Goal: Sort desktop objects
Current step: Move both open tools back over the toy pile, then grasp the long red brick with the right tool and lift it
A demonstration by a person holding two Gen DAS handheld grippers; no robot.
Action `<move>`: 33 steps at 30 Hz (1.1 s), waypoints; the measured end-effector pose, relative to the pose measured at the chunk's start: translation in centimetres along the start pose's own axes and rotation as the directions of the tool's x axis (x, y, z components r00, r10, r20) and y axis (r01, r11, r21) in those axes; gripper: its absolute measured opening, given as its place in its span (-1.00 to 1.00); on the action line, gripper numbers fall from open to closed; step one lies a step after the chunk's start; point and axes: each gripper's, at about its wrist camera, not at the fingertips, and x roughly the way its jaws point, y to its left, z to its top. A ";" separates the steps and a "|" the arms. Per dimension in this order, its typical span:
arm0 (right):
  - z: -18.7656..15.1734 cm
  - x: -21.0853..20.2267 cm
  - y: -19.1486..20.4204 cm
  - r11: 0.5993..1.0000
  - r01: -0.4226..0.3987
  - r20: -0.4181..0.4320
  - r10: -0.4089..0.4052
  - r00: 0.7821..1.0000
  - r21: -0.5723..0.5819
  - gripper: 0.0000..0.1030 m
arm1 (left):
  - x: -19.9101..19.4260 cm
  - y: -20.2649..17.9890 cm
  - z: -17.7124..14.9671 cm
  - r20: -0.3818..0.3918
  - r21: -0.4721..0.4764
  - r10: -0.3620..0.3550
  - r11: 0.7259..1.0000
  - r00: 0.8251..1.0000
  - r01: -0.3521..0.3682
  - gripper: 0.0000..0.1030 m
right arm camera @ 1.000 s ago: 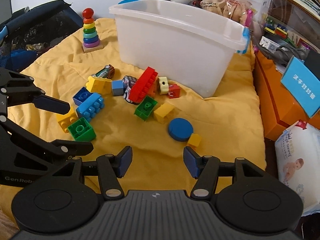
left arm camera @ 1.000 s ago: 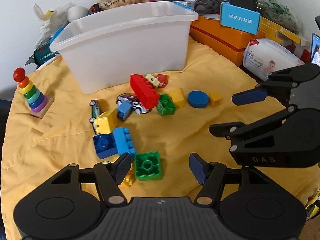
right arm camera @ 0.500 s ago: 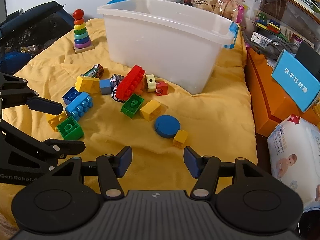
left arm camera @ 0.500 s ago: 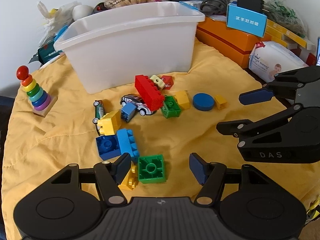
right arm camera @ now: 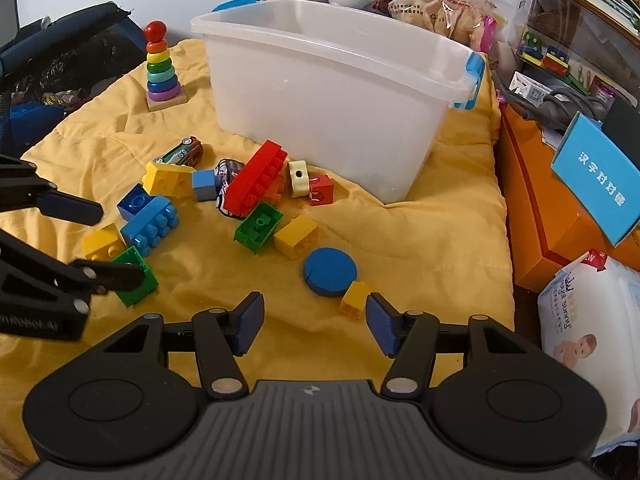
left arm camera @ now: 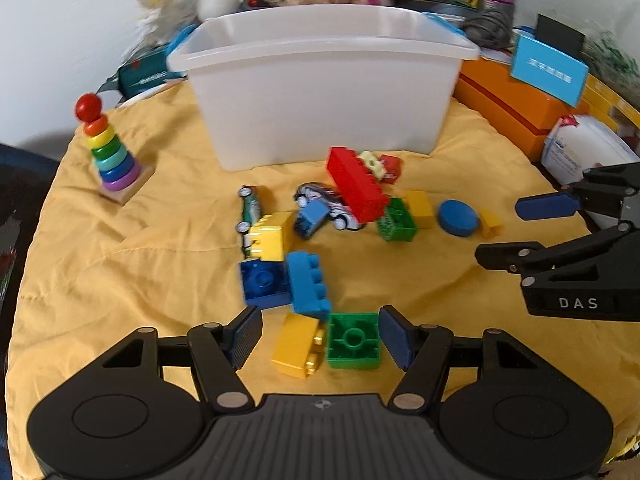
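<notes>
Both grippers have come forward and lower over the yellow blanket (left arm camera: 120, 264) since a second ago. The left gripper (left arm camera: 320, 336) now has a green block (left arm camera: 353, 345) and a yellow block (left arm camera: 298, 345) lying between its fingers; the right gripper (right arm camera: 315, 322) has closed in on a small yellow block (right arm camera: 355, 298) beside a blue disc (right arm camera: 329, 271). Both sets of jaws are apart and hold nothing.

A large white tub (left arm camera: 320, 92) stands at the blanket's far edge. Its inside cannot be seen from here. Toys lie scattered in front of it, toward the middle of the blanket — a long red brick (left arm camera: 356, 184) leaning on a toy car (left arm camera: 334, 208), blue blocks (left arm camera: 308, 284), more yellow and green ones.

The blocks look like hard, hollow plastic: probably light, stiff and a little slippery. Taking hold across two flat opposite sides, not the studded top, seems safest. The soft, wrinkled blanket may let a block tip.
</notes>
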 end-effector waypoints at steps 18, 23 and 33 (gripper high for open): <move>6.2 2.9 0.2 0.971 -0.174 0.079 0.163 0.983 0.163 -0.27 | -0.2 1.1 -0.2 0.000 -0.010 0.016 1.000 1.000 -0.016 0.32; 7.4 7.2 -0.6 0.920 -0.221 -0.004 0.235 0.972 0.325 -0.29 | -0.2 1.4 -0.3 0.001 -0.013 0.017 1.000 1.000 -0.017 0.32; 6.5 3.7 1.2 0.987 -0.147 0.020 0.146 0.989 0.068 -0.48 | -0.1 1.9 -0.5 -0.001 -0.030 0.010 1.000 1.000 -0.010 0.32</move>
